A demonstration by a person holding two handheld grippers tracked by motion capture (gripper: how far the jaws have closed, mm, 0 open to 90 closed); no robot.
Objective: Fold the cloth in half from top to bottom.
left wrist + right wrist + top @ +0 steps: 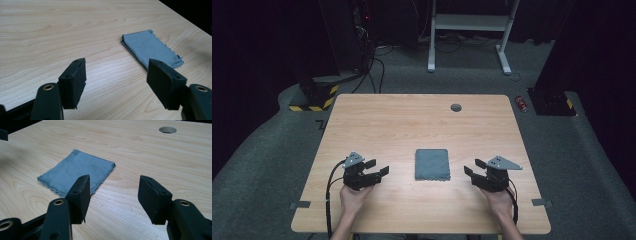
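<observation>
Lying flat between the left gripper (379,168) and right gripper (472,167), both with jaws spread wide and empty, the folded grey cloth (432,164) could be pinched by one layer only and unfolded when lifted.

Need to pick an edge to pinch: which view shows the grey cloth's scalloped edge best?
The right gripper view: the grey cloth lies close, its wavy edge facing the camera. The left gripper view shows it partly behind a jaw; the high view shows the whole outline.

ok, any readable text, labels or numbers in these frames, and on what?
None readable.
Folded grey cloth, wooden table and both grippers, left and right: no markings.
Small red object on the floor: too small to tell whether it carries print.
Black-and-yellow hazard stripes on a base: no words.
</observation>
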